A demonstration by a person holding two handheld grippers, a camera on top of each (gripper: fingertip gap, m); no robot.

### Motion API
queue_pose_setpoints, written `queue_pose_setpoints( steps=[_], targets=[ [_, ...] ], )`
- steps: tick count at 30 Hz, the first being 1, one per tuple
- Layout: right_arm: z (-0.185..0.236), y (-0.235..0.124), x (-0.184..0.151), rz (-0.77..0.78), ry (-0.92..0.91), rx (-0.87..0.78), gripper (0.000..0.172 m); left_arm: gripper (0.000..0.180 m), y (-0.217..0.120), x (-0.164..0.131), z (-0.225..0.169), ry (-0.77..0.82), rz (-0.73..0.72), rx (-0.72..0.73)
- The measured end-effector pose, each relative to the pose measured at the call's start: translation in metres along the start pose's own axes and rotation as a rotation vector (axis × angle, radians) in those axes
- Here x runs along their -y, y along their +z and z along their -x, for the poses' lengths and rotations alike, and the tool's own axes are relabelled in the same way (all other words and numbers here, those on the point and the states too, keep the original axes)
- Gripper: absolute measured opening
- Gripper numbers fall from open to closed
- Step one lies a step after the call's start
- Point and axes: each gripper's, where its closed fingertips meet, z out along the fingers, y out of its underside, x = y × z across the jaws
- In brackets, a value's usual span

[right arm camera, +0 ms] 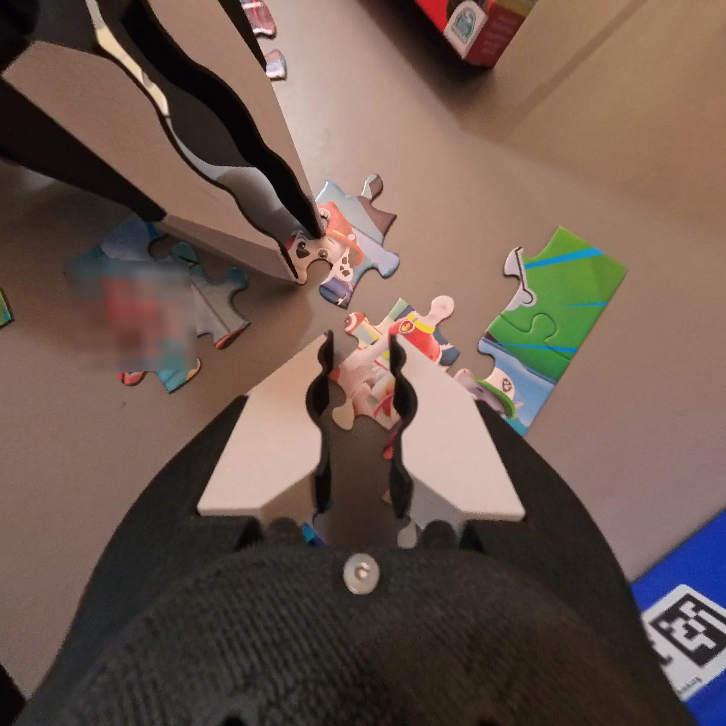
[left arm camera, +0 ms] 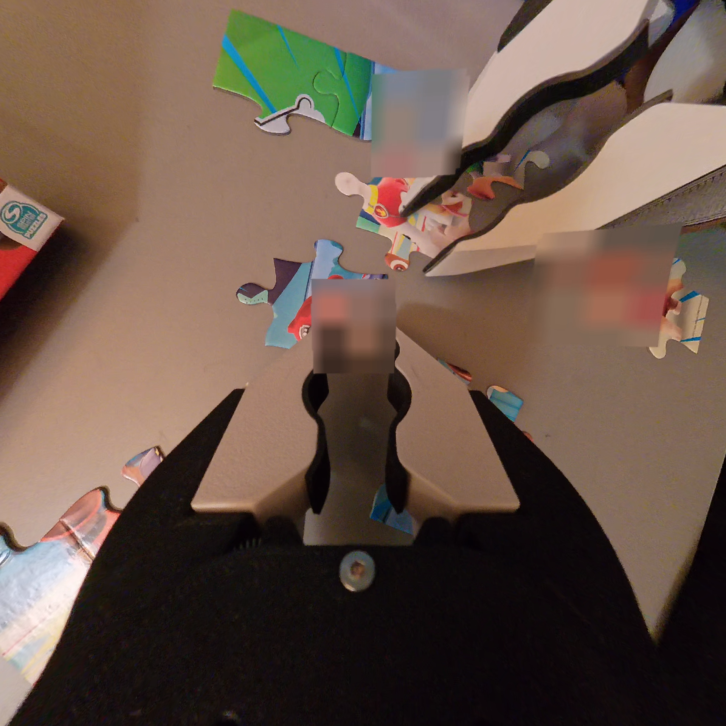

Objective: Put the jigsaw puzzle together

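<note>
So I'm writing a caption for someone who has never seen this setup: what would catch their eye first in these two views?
Probably the bright cartoon jigsaw pieces scattered on the dull grey-brown table, above all the joined green and blue strip of pieces on the right of the right wrist view. Next, the two black-and-white grippers meeting mid-table: the right gripper straddles a red and white piece, while the left gripper rests its fingertips on a spotted-dog piece.

Plain tan table (right arm camera: 471, 157), matte. Loose jigsaw pieces (right arm camera: 353, 251) lie flat and scattered mid-surface, beside a joined green-and-blue section (right arm camera: 558, 298). Red box (right arm camera: 483, 31) sits near the far edge, blue card (right arm camera: 683, 581) with a black-and-white marker at the near right.
</note>
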Motion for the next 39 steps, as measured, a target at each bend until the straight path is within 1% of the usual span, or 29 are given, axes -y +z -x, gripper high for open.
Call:
queue_pose_setpoints(
  steps=[3,7,10,14,16,18,20,21,23,25,30,39],
  targets=[
    [-0.003,-0.001,-0.001,0.004,-0.001,-0.020,0.027,0.025,0.000,0.000,0.000,0.004,0.000,-0.002],
    [-0.009,-0.006,-0.007,0.022,0.007,-0.070,0.043,0.027,-0.002,-0.001,-0.002,0.003,0.000,-0.011],
    [-0.011,-0.012,-0.015,0.034,0.019,-0.077,0.044,0.027,-0.004,0.001,-0.004,0.003,-0.016,-0.021],
    [-0.002,-0.020,-0.023,0.025,0.057,-0.043,0.040,0.027,-0.006,0.004,-0.005,0.014,-0.033,-0.016],
    [-0.001,-0.019,-0.027,0.033,0.048,-0.062,0.043,0.027,-0.005,0.006,-0.008,0.012,-0.041,-0.024],
    [-0.004,-0.016,-0.029,0.050,0.014,-0.095,0.050,0.027,-0.004,0.007,-0.012,0.016,-0.040,-0.034],
    [-0.003,-0.013,-0.027,0.037,0.003,-0.072,0.051,0.027,-0.003,0.006,-0.016,0.034,-0.031,-0.031],
    [-0.001,-0.012,-0.027,0.040,0.008,-0.042,0.049,0.028,-0.004,0.005,-0.018,0.045,-0.028,-0.026],
    [-0.002,-0.011,-0.026,0.043,0.013,-0.006,0.040,0.028,-0.005,0.004,-0.020,0.063,-0.027,-0.015],
    [-0.002,-0.012,-0.028,0.058,-0.011,0.016,0.023,0.027,-0.008,0.002,-0.020,0.065,-0.029,-0.008],
    [0.002,-0.012,-0.028,0.083,-0.035,0.011,0.022,0.027,-0.014,0.000,-0.020,0.029,-0.049,-0.008],
    [0.015,-0.012,-0.026,0.035,-0.029,0.001,0.022,0.027,-0.020,-0.006,-0.024,0.033,-0.050,0.004]
  ],
)
